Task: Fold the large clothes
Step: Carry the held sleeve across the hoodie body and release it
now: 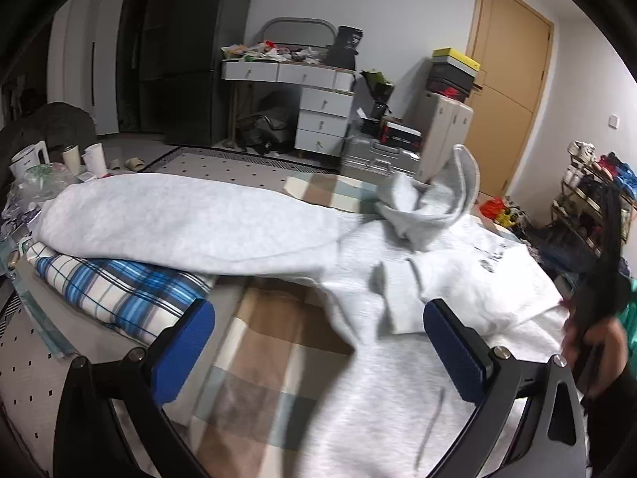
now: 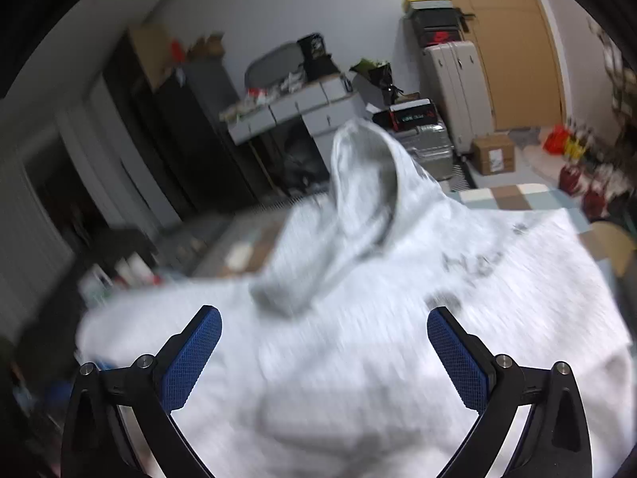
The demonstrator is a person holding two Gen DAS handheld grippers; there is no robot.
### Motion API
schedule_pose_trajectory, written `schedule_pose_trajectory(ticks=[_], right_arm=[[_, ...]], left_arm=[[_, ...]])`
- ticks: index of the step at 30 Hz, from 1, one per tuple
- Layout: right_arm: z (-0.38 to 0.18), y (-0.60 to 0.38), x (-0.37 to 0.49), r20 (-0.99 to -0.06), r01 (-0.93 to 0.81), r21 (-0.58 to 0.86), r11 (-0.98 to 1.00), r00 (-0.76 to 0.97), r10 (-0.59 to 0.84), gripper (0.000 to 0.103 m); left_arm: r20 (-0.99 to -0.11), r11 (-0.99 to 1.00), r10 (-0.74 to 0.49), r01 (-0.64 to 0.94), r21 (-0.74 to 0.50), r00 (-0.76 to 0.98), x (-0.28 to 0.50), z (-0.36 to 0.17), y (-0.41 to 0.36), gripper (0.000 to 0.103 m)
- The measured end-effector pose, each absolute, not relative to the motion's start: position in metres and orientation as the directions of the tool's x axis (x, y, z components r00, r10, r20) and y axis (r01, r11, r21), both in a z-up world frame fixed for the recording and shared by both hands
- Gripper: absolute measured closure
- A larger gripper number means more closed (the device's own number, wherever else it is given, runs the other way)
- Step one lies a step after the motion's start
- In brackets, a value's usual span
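A large light-grey fleece hoodie (image 1: 438, 279) lies spread on a bed with a brown and beige checked cover (image 1: 274, 342). Its hood (image 2: 366, 183) stands up at the far side, and one sleeve (image 1: 179, 223) lies across a blue plaid pillow (image 1: 119, 294). The left gripper (image 1: 318, 338) stands wide with nothing between its blue pads. The right gripper (image 2: 324, 350) is wide too, empty, above the hoodie's body.

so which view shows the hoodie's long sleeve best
The left wrist view: the sleeve lies sharp and full length, stretched left over the plaid pillow. The right wrist view is motion-blurred and shows mostly the hoodie's hood and printed chest, the sleeve only a smear at left.
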State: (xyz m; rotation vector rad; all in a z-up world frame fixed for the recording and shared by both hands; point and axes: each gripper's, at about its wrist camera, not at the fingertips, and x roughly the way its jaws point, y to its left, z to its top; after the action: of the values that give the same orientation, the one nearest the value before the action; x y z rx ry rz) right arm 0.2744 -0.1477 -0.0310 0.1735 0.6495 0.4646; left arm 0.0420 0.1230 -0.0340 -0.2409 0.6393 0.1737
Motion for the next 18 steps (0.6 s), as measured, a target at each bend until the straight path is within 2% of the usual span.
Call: schedule_pose_trajectory(ticks=[1, 3, 5, 9, 13, 16, 18], right_arm=[[-0.036, -0.146, 0.28, -0.569, -0.347, 0.266, 0.899, 0.697, 0.437, 0.0], [-0.065, -0.146, 0.292, -0.68, -0.235, 0.187, 0.954, 0.67, 0.298, 0.0], [-0.092, -0.147, 0.318, -0.76, -0.202, 0.177, 0.963, 0.593, 0.264, 0.0], [-0.137, -0.14, 0.349, -0.873, -0.147, 0.054, 0.988, 0.474, 0.118, 0.0], [-0.141, -0.127, 0.354, -0.889, -0.202, -0.047, 0.978, 0.455, 0.051, 0.0], [-0.122, -0.145, 0.338, -0.855, -0.213, 0.041, 0.976, 0.498, 0.144, 0.001], [-0.105, -0.169, 0.312, -0.801, -0.211, 0.083, 0.974, 0.568, 0.192, 0.0]], left_arm=[[-0.61, 0.96, 0.073, -0.222, -0.173, 0.789, 0.042, -0.033, 0.12, 0.001], [-0.612, 0.966, 0.045, -0.191, -0.175, 0.79, 0.039, -0.032, 0.112, 0.001], [-0.61, 0.971, 0.041, -0.175, -0.162, 0.791, 0.037, -0.031, 0.103, 0.001], [-0.615, 0.979, 0.034, -0.151, -0.139, 0.787, 0.033, -0.031, 0.094, 0.001], [-0.612, 0.98, 0.055, -0.159, -0.117, 0.789, 0.031, -0.03, 0.093, 0.001], [-0.615, 0.979, 0.053, -0.163, -0.125, 0.787, 0.032, -0.031, 0.096, 0.001], [-0.614, 0.977, 0.049, -0.166, -0.135, 0.788, 0.033, -0.032, 0.097, 0.001]])
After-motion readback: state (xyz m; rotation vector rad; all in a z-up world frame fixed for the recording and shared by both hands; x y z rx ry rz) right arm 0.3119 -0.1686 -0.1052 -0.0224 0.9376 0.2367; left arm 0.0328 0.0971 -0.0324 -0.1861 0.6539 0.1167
